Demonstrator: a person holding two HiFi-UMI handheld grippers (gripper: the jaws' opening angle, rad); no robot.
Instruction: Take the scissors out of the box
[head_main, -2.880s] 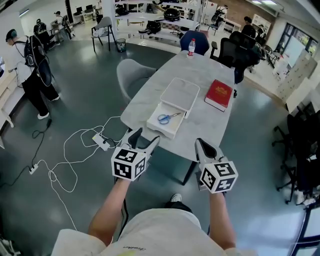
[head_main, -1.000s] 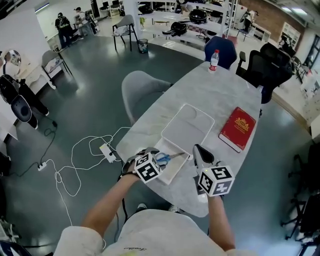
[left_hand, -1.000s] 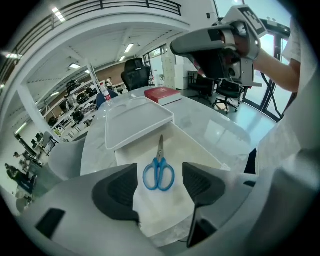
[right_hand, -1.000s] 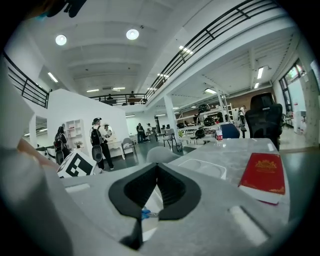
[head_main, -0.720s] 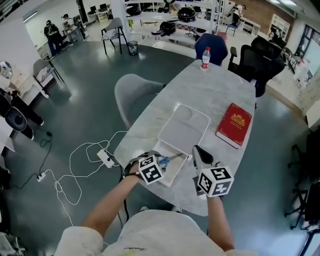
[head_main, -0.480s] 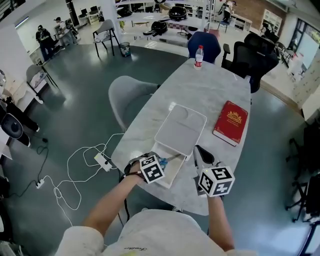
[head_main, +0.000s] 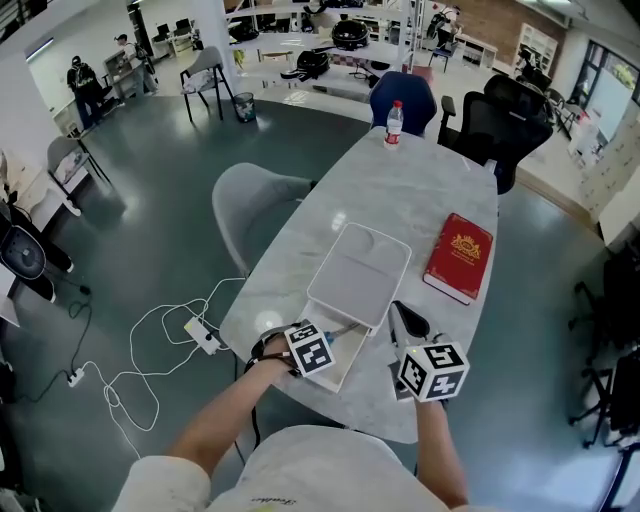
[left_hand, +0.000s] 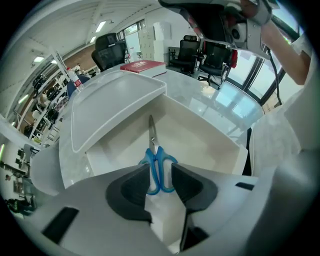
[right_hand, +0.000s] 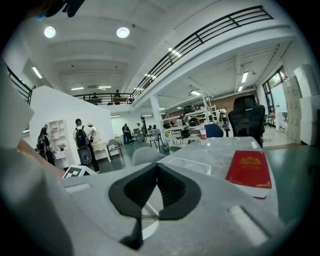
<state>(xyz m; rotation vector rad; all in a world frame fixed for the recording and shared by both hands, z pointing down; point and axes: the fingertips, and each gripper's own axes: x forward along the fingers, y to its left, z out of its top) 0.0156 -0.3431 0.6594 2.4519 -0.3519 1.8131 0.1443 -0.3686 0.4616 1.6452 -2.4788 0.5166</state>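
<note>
The scissors (left_hand: 157, 169) have blue handles and lie in the open white box (left_hand: 212, 137), blades pointing toward its lid (left_hand: 115, 97). My left gripper (left_hand: 158, 170) points steeply down into the box (head_main: 345, 368). Its jaws have just been closing, and the handles sit between the fingertips. The loops reach wider than the gap, and I see no pad pressing on them. In the head view the left gripper (head_main: 316, 345) hides the scissors. My right gripper (head_main: 399, 310) hovers over the table right of the box, shut with nothing in it (right_hand: 157, 168).
A red book (head_main: 458, 257) lies right of the box lid (head_main: 358, 262). A water bottle (head_main: 394, 122) stands at the table's far end. A grey chair (head_main: 250, 205) is left of the table (head_main: 420, 190). Cables and a power strip (head_main: 203, 333) lie on the floor.
My left gripper has come forward and sunk into the open box, and now covers the scissors in the head view. The right gripper has stayed beside the box.
</note>
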